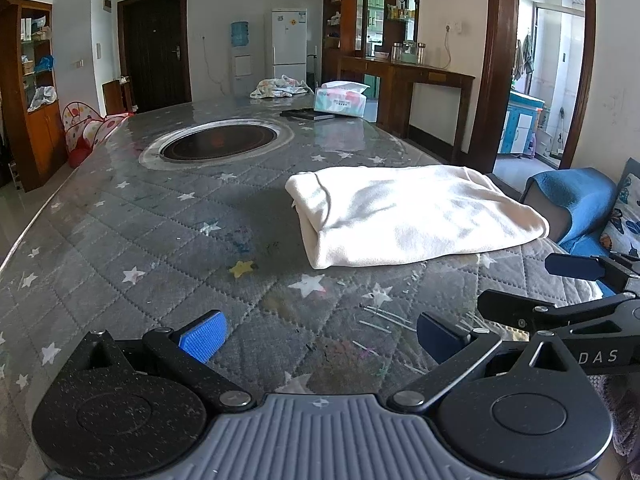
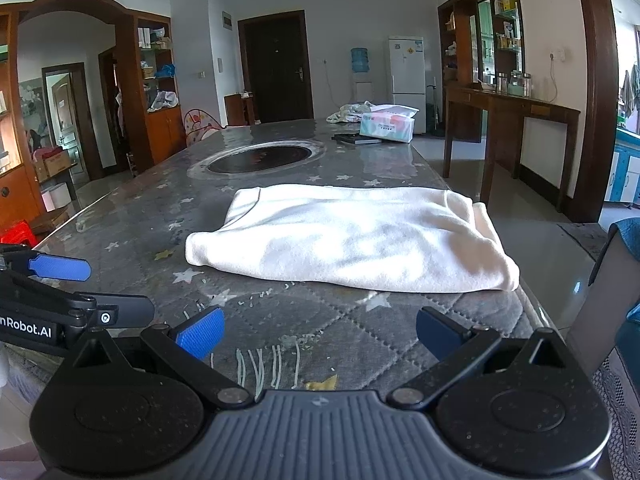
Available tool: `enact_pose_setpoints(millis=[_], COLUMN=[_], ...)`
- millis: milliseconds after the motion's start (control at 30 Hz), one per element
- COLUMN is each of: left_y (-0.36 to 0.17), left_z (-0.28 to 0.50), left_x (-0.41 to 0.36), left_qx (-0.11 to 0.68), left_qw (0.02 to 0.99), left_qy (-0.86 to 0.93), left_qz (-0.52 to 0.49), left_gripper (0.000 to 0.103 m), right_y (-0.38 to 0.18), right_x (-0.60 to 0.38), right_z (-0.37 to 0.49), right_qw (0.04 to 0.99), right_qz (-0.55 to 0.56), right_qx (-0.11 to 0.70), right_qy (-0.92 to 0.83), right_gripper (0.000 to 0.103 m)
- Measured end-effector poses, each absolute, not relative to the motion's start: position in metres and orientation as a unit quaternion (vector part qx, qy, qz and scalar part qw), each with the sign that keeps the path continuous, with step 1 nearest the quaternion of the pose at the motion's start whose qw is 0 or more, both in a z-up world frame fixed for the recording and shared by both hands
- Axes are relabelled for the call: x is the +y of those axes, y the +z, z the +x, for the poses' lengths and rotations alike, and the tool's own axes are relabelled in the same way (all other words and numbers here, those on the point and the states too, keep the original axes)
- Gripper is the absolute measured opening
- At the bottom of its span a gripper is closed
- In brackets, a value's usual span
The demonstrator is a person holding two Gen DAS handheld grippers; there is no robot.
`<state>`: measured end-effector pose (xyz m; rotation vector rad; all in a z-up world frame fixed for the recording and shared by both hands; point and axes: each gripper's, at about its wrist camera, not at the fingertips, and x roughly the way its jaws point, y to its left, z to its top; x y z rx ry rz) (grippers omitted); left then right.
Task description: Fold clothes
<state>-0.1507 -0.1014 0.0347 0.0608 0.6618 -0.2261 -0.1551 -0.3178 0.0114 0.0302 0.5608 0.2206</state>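
Judged nearly done: white garment (image 2: 352, 244) already folded into a flat rectangle on the quilted star-print table cover (image 2: 312, 320), perhaps one more fold or nothing left. Left gripper (image 1: 320, 336) and right gripper (image 2: 320, 332) both spread wide, empty, hovering near the garment. Tissue box (image 2: 386, 122) at far end, tissue protruding.

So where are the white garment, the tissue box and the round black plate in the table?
white garment (image 2: 352, 240): right wrist view, middle of the folded cloth.
tissue box (image 2: 386, 126): right wrist view, its front face.
round black plate (image 1: 220, 142): left wrist view, its dark centre.
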Motion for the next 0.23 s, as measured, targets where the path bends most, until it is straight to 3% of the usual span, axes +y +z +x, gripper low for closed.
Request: enact_pose_setpoints(millis=[233], left_y=[0.0341], left_z=[-0.1469], left_x=[-0.0991], left_qx=[0.325], left_qw=[0.94], left_qy=[-0.105], left_qz=[0.025], left_gripper=[0.103], right_y=[0.0105], right_x=[-0.317], right_z=[-0.1534], right_qw=[0.954], right_qz=[0.014], right_qx=[0.277], right_qy=[0.11], right_gripper=[0.103])
